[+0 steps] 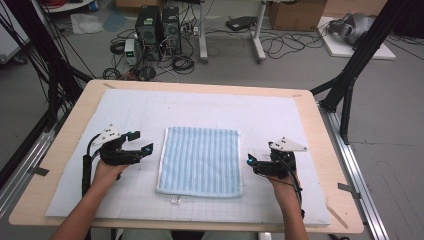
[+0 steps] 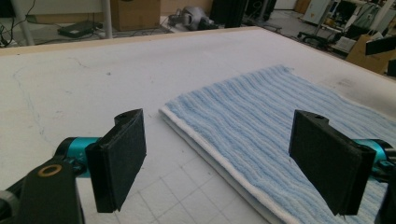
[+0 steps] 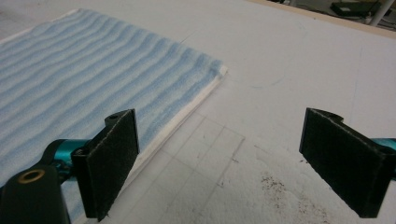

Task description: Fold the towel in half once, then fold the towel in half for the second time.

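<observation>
folded towels: one, a pale blue striped terry towel with a white edge, at the middle of the table
hand-held grippers: two, a black two-jaw left gripper at the towel's left and a black two-jaw right gripper at its right
white padded mats: one, covering the tabletop
light wooden tables: one
black computer towers: two, on the far floor
cardboard boxes: one, far right

Grey floor, tangled cables, cardboard box
</observation>
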The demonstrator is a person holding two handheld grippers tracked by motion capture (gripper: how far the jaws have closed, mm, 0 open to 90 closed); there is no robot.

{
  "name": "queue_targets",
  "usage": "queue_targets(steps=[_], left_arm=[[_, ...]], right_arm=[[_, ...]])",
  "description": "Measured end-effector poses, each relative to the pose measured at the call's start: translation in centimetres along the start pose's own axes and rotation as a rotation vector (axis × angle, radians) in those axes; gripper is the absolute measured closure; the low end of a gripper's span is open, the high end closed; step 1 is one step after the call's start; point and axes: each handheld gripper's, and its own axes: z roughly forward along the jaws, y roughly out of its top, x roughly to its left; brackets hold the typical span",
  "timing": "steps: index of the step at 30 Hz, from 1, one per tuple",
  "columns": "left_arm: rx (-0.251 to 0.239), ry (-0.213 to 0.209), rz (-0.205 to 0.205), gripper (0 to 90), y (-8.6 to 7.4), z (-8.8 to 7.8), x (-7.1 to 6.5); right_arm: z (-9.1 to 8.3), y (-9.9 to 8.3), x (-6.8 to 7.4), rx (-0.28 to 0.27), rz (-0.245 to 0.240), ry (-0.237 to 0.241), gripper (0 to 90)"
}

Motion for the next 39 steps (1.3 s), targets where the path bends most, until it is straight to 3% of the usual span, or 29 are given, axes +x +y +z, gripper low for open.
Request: queue_targets(steps=[13, 20, 24, 32, 39], left_arm=[[0.014, 0.015, -0.008, 20.2, -0.1, 0.0, 0.1], [0.022, 0.008, -0.03, 20.6, -0.4, 0.4, 0.4], [0.024, -0.005, -0.066, 23.9, -0.3, 0.8, 0.6], [0.044, 0.027, -0.112, 23.1, 1.9, 2.5, 1.9], [0.106, 0.048, -0.111, 24.7, 3.4, 5.1, 3.3]], right_arm=[[-0.1, -0.1, -0.1, -0.001, 0.018, 0.01, 11.0], [-0.1, -0.1, -0.1, 0.003, 0.03, 0.01, 11.0], [0.0, -0.1, -0.1, 0.01, 0.023, 0.021, 11.0], [0.0, -0.2, 0.0, 0.004, 0.042, 0.035, 10.0], [0.0, -0.2, 0.0, 0.003, 0.053, 0.037, 9.9]])
